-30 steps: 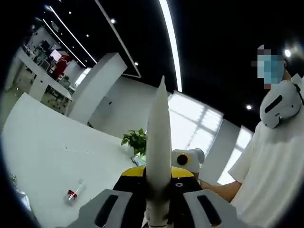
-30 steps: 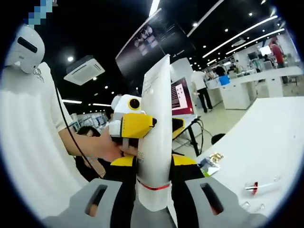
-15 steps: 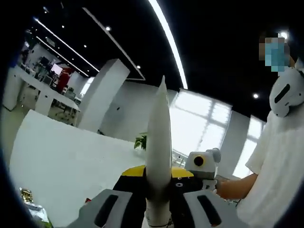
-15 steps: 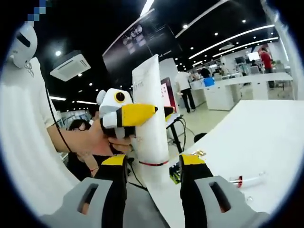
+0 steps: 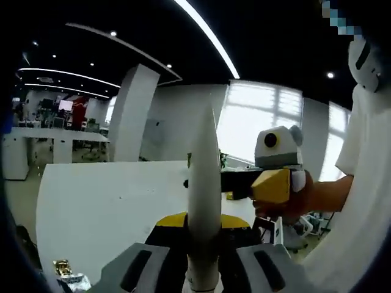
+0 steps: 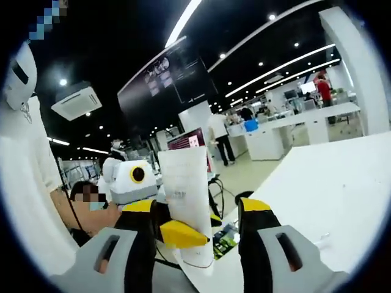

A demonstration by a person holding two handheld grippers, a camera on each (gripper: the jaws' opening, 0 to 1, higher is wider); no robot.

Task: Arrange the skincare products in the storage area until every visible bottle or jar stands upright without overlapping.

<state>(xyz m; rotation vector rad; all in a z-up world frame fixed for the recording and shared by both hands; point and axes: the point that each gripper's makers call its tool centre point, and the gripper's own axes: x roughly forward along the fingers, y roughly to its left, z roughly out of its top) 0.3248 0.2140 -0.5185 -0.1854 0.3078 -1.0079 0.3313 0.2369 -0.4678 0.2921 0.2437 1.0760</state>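
A white squeeze tube [image 5: 203, 183] stands edge-on between my left gripper's [image 5: 203, 223] yellow-tipped jaws, which are shut on it. My right gripper [image 5: 273, 183] reaches in from the right, just beyond the tube. In the right gripper view the tube [image 6: 185, 195] shows its flat printed face, cap end down, between the jaws of my right gripper [image 6: 198, 207]. Those jaws stand open, apart from the tube's sides. The left gripper [image 6: 178, 234] holds the tube low down, one yellow jaw crossing in front of it.
A wide white table [image 5: 91, 207] lies below; it also shows in the right gripper view [image 6: 330, 195]. A foil packet [image 5: 66, 273] and a small clear vial [image 6: 320, 240] lie on it. The person's white shirt [image 5: 360, 201] is close at the right.
My right gripper, shut on the tube a second ago, has opened and let go. The left gripper alone holds the tube now. Both cameras have tilted down toward the table.
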